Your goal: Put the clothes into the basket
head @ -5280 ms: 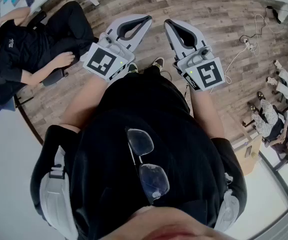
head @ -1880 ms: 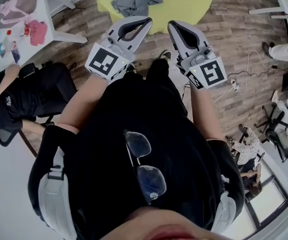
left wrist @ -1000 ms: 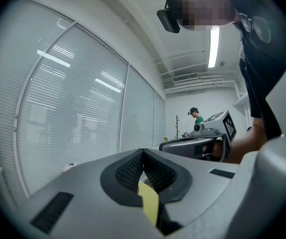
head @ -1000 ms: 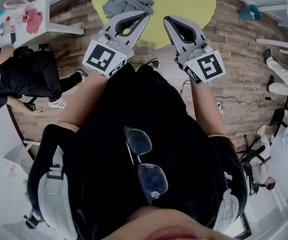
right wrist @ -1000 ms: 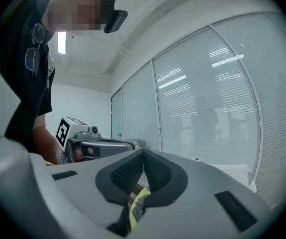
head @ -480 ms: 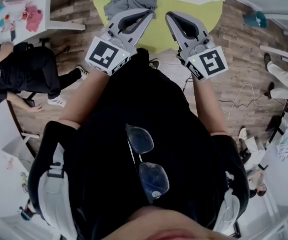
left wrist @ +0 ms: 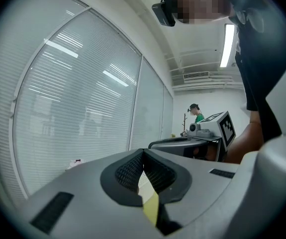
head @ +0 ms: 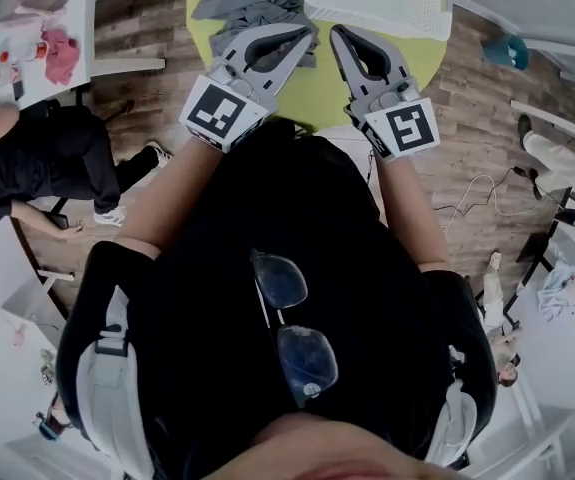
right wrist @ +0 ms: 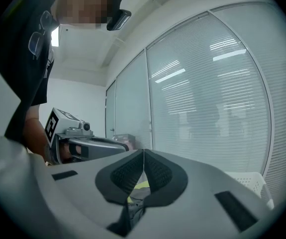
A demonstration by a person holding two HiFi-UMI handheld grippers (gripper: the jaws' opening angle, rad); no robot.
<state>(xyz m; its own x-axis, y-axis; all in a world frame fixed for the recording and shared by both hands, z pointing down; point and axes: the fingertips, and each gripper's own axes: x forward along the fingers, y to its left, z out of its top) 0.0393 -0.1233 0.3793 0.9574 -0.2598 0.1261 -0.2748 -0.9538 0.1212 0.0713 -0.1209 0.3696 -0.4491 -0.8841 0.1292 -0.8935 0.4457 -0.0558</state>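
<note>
Grey clothes [head: 250,1] lie crumpled at the far left of a round yellow-green table [head: 317,73]. A white perforated basket [head: 377,0] stands on the same table at the far right. My left gripper [head: 305,32] hovers shut and empty over the table's near edge, just short of the clothes. My right gripper [head: 336,32] is shut and empty beside it, below the basket. In the left gripper view the left gripper [left wrist: 143,152] has its pads touching; in the right gripper view the right gripper [right wrist: 143,152] is likewise shut, with grey cloth [right wrist: 138,195] and the basket [right wrist: 249,180] beyond.
A white side table [head: 32,28] with pink items stands at the far left. A seated person in black [head: 37,168] is at the left on the wooden floor. Chair legs, a teal object [head: 507,48] and a cable [head: 477,190] lie at the right.
The view has swung and advanced toward the yellow-green table: the basket and clothes have come fully into view and both shut grippers now hang over the table's near edge.
</note>
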